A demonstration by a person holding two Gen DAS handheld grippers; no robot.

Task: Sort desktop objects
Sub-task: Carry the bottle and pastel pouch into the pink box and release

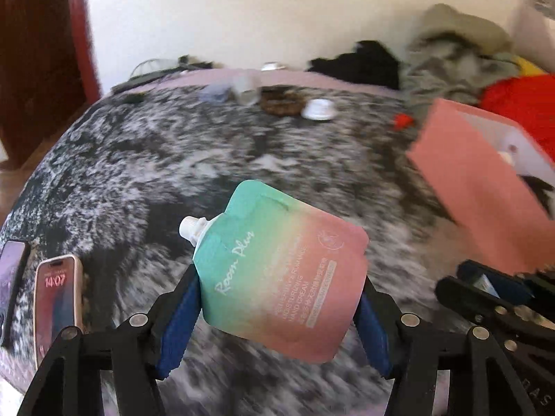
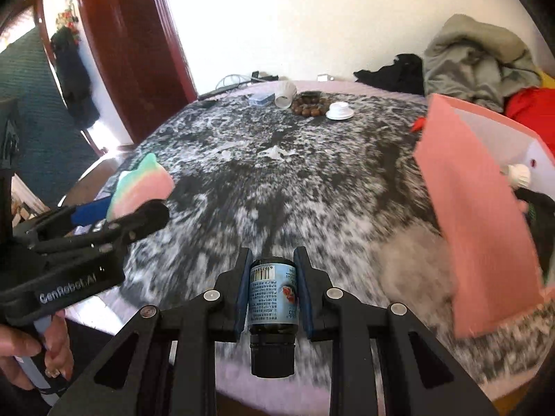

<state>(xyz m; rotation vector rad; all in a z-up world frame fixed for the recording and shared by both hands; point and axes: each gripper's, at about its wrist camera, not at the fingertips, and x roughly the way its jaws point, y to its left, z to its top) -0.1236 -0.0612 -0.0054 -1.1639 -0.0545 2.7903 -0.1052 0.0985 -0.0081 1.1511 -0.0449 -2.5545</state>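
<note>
- The right gripper (image 2: 271, 289) clamps a small dark bottle (image 2: 273, 298) above the tabletop (image 2: 277, 187).
- The left gripper (image 1: 277, 298) grips a hand-cream pouch (image 1: 277, 263).
- The pink box (image 2: 478, 208) already holds items; a cup (image 2: 285, 94), beads (image 2: 309, 106) and lid (image 2: 340, 110) remain far off.

Pouch (image 1: 277, 270): smooth plastic film, matt sheen.
Bottle (image 2: 273, 306): dark glossy body, printed paper label.
Table cover (image 2: 277, 180): mottled cloth.
Box (image 2: 475, 208): matt pink card.
Door (image 2: 135, 45): glossy red-brown wood.

left gripper (image 1: 277, 298) clamped on the pouch (image 1: 277, 270), right gripper (image 2: 272, 287) pinching the bottle (image 2: 272, 298), both pointing downward.
</note>
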